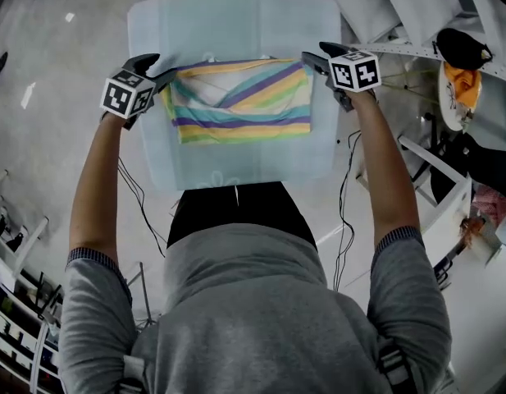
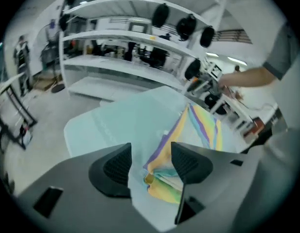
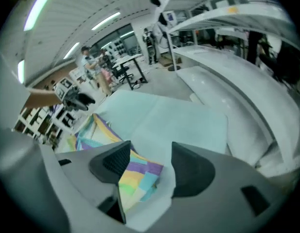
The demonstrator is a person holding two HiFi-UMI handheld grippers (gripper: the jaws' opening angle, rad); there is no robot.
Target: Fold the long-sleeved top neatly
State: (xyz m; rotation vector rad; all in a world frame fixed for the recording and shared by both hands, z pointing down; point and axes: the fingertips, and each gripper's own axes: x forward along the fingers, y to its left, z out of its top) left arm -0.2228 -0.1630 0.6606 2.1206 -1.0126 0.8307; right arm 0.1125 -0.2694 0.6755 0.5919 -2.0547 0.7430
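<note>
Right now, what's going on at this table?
A person holds a gripper in each hand over a striped long-sleeved top, already folded into a rectangle on the pale table. The left gripper and right gripper sit at its far corners, fingers open, with cloth between them but not pinched.

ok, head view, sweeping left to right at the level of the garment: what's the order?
left gripper → striped top → right gripper → orange cloth
</note>
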